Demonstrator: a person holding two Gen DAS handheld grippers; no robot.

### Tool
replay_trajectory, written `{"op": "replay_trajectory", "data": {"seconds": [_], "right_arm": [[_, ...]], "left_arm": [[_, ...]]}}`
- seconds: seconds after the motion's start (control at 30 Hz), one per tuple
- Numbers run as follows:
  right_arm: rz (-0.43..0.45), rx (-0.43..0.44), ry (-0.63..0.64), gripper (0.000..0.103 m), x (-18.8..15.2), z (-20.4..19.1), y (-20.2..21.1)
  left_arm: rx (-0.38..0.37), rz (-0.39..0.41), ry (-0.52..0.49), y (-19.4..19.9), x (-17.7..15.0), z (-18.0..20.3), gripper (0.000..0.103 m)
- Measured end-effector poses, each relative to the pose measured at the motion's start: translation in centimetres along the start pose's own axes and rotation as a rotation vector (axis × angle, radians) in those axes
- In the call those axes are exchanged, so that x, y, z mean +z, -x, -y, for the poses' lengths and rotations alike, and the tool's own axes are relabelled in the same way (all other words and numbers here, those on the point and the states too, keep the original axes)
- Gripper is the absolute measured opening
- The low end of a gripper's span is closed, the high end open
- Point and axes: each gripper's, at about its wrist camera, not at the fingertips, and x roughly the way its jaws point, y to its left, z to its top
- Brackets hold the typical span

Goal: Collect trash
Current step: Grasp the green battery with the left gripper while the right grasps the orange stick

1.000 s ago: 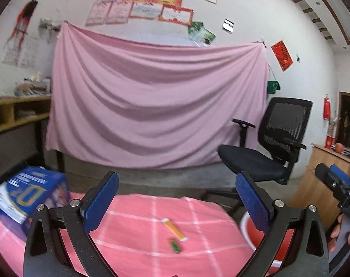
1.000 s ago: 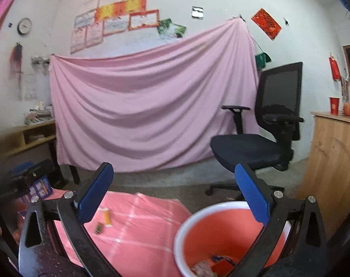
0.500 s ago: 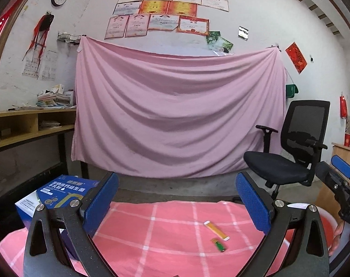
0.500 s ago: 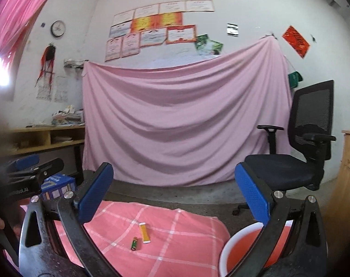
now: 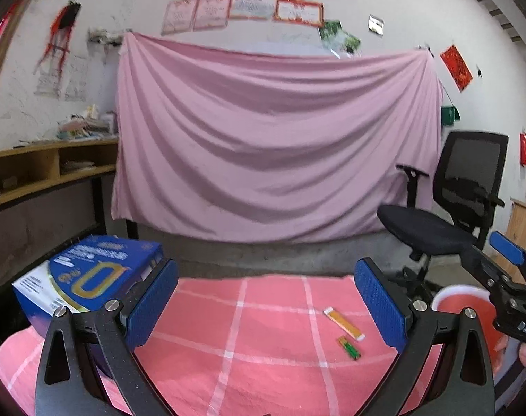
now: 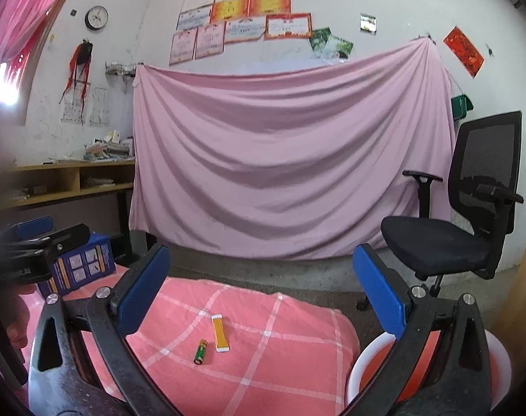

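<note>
Two bits of trash lie on the pink checked cloth (image 6: 269, 357): a small green battery (image 6: 200, 346) with a yellow-gold end, and just beside it, not quite touching, a flat orange stick packet (image 6: 220, 332) with white ends. From your right claw (image 6: 261, 294) they sit below and slightly left of the gap between the fingers, battery nearer to you. From your left claw (image 5: 266, 306) the same packet (image 5: 342, 323) and battery (image 5: 349, 343) lie low and to the right, close to the right finger's blue pad (image 5: 379, 306).

Both claws are spread wide, nothing between the pads, gripping nothing. They hang above the cloth, not touching it.

The red bucket with a white rim (image 6: 358, 367) sits at the cloth's right edge, partly behind your right claw's right finger; in the left view it (image 5: 460, 303) shows past the right finger, behind the other claw.

A blue box (image 5: 89, 277) stands on the cloth just behind your left claw's left finger, which partly hides it; can't tell if they touch.

Beyond: pink sheet (image 6: 290, 159) on the wall, black office chair (image 6: 471, 215) to the right.
</note>
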Motion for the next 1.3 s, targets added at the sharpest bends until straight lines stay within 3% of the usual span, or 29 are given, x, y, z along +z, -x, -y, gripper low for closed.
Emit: {"op": "replay_trajectory", "data": {"seconds": [0.3, 0.57, 0.67, 1.03, 1.1, 1.23, 1.3], "right_arm": [[-0.171, 0.049, -0.033, 0.103, -1.6, 1.8, -3.7], [-0.312, 0.082, -0.012, 0.076, -3.2, 2.3, -6.1], [-0.357, 0.092, -0.007, 0.067, -3.8, 2.4, -6.9], [-0.472, 0.133, -0.020, 0.059, -5.2, 2.8, -9.2], [-0.485, 0.136, -0.031, 0.058, -5.3, 3.1, -9.4], [-0.504, 0.136, -0.045, 0.058, -5.5, 3.3, -9.7], [-0.516, 0.137, -0.048, 0.058, -5.6, 3.3, -9.9]], "left_arm": [[-0.066, -0.191, -0.038, -4.1, -1.2, 1.4, 0.099], [-0.147, -0.376, -0.018, -7.6, -2.1, 2.9, 0.093], [-0.178, -0.445, -0.004, -9.0, -2.6, 3.5, 0.081], [-0.288, -0.656, 0.007, -12.8, -4.0, 5.8, 0.043], [-0.287, -0.690, 0.010, -13.3, -4.1, 6.0, 0.033], [-0.264, -0.720, -0.001, -14.1, -4.0, 6.3, 0.023], [-0.265, -0.734, 0.001, -14.3, -4.0, 6.3, 0.010]]}}
